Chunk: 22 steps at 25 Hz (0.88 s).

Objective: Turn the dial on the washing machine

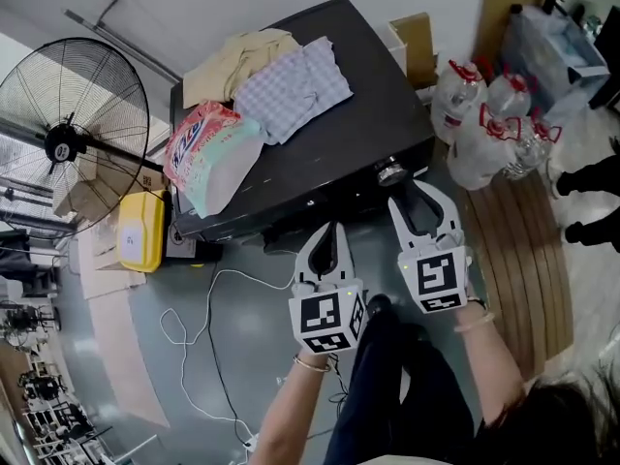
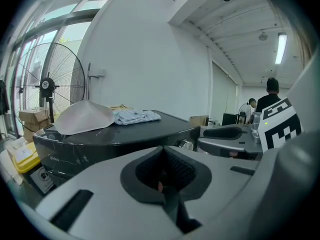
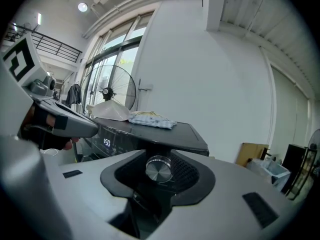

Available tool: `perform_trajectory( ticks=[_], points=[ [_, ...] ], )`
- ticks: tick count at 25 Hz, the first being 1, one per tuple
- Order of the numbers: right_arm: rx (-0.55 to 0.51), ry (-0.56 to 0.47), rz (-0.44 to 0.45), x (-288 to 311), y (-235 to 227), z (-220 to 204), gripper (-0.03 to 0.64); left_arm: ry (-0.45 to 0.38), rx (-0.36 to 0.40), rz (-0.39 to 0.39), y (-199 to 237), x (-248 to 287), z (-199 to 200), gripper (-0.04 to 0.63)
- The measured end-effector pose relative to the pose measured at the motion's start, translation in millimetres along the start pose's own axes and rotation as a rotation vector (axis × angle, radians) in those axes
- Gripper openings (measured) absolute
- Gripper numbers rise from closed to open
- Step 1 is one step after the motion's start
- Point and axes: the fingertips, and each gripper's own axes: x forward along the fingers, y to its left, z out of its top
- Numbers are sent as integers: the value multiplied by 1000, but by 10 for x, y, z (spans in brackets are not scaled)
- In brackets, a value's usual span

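The black washing machine [image 1: 320,143] fills the middle of the head view, and its silver dial [image 1: 390,172] sits on the front panel near the right corner. My right gripper [image 1: 415,194] is just in front of that dial. In the right gripper view the dial [image 3: 159,169] lies between the jaws, which stand open with a gap on each side of it. My left gripper [image 1: 327,232] hangs lower and to the left, in front of the machine, shut and with nothing in it. In the left gripper view the dial [image 2: 186,145] is small and off to the right.
A detergent bag [image 1: 208,148] and folded clothes [image 1: 291,80] lie on the machine's lid. A standing fan [image 1: 68,139] and a yellow container [image 1: 142,229] are to the left, large water bottles [image 1: 484,124] to the right. White cables [image 1: 208,347] trail over the floor.
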Motion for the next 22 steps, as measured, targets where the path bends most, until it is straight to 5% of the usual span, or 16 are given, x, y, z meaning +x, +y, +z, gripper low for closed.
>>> perform_trajectory(
  ticks=[12,22],
  points=[
    [-63,30,0,373,11,-379,260,1,11,-12,96,277,-252,15],
    [-65,52,-36,623,-31,-562,288,5,5,-14,204,431,-402,15]
  ],
)
